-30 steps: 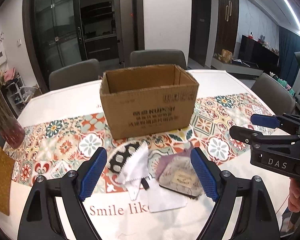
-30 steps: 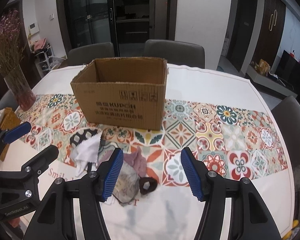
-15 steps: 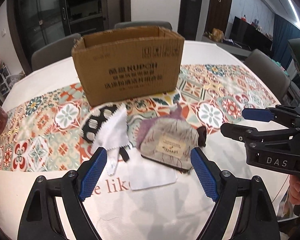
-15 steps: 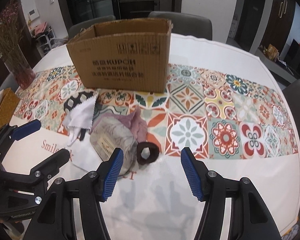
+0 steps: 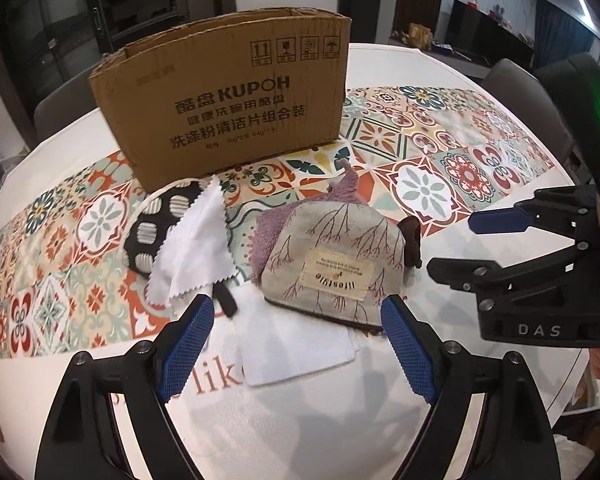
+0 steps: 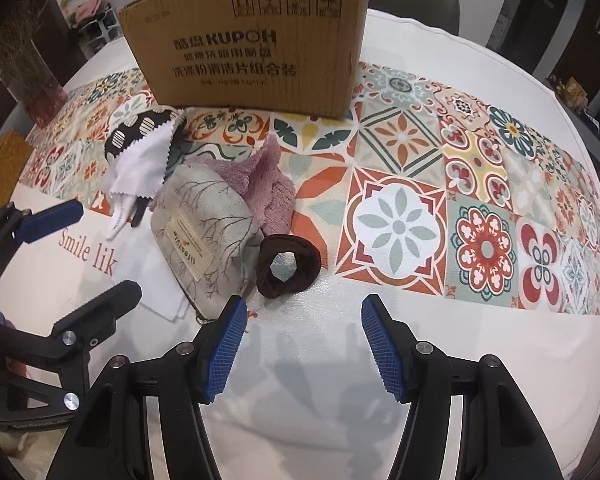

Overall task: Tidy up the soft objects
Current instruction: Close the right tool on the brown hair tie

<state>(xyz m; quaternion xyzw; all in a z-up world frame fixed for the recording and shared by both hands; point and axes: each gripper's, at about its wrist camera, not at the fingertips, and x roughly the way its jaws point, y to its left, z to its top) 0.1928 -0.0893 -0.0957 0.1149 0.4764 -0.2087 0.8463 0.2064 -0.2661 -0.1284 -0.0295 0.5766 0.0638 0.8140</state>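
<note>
A: How are the fingers of the left gripper (image 5: 296,342) standing?

B: They are standing wide apart with nothing between the blue pads, hanging above the near edge of a flat white cloth (image 5: 296,348) that is lying on the desk (image 5: 340,432).

A: And the right gripper (image 6: 300,350)?

B: Its 2 fingers are also parted and gripping nothing, hanging over bare desk just in front of a dark brown scrunchie (image 6: 288,265).

A: Where is the pile sitting?

B: A grey pouch (image 5: 332,268) with a branch print and a sewn label is resting partly on the white cloth, and the scrunchie is touching its right side. A purple fluffy cloth (image 6: 266,184) is bunching up behind the pouch. To the left, a white zigzag-edged cloth (image 5: 198,248) is draping over a black piece with pale ovals (image 5: 156,224).

A: And the box?

B: The open cardboard box (image 5: 228,100) is standing upright behind the pile, on the tiled-pattern runner (image 6: 480,184). A vase of dried flowers (image 6: 32,76) is showing at the far left in the right wrist view.
</note>
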